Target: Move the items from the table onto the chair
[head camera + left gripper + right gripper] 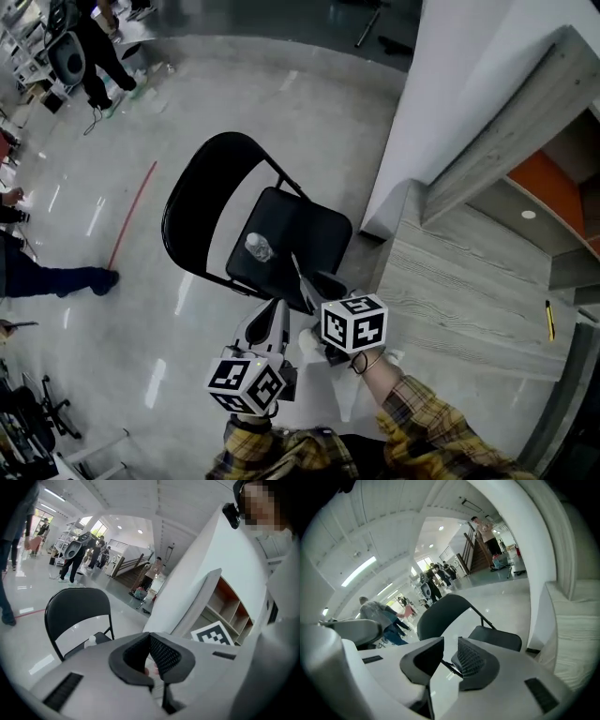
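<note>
I'm holding both grippers side by side close to the front edge of the black folding chair, which is standing at about twelve o'clock from them in the head view. My left gripper is sitting with its jaws together at the tips. A small pinkish scrap is showing low between the pads, and I can't tell what it is or whether it is pinched. My right gripper is pointing toward the chair with its jaws standing apart. The floor is showing through the gap, and a thin dark line that I can't identify is crossing low between the pads.

A clear plastic bottle is sitting on the chair seat, apparently upright, at about eleven o'clock from my grippers and apart from both. The grey wood-grain table is lying off at two to three o'clock. A slim yellow-and-black thing is resting near the table's right edge, at three o'clock in the head view — too small to name.
</note>
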`<move>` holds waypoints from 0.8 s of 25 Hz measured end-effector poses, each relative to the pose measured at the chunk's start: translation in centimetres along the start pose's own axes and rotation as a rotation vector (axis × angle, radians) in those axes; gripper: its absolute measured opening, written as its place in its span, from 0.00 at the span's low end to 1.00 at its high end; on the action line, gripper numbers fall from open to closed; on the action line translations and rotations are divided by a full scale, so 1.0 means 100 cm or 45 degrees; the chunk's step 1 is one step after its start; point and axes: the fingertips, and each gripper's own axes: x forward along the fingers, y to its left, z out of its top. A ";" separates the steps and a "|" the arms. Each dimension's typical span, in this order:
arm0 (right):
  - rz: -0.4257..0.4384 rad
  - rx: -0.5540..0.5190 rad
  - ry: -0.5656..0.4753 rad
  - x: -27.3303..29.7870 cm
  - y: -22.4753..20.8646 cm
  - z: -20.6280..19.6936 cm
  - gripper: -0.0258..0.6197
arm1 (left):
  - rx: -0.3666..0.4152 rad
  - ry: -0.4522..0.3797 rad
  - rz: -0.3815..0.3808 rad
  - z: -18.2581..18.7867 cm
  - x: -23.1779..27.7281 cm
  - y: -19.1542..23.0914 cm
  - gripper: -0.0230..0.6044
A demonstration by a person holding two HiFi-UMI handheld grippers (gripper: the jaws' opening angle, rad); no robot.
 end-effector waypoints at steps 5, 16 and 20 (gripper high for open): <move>0.076 -0.027 -0.092 -0.084 0.010 0.023 0.17 | 0.118 -0.028 -0.072 0.025 0.004 -0.064 0.04; 0.061 -0.075 -0.220 -0.272 -0.081 0.039 0.17 | 0.270 0.041 -0.291 -0.021 0.047 -0.260 0.04; 0.010 -0.073 -0.270 -0.350 -0.138 0.033 0.17 | 0.308 0.072 -0.362 -0.058 0.065 -0.335 0.04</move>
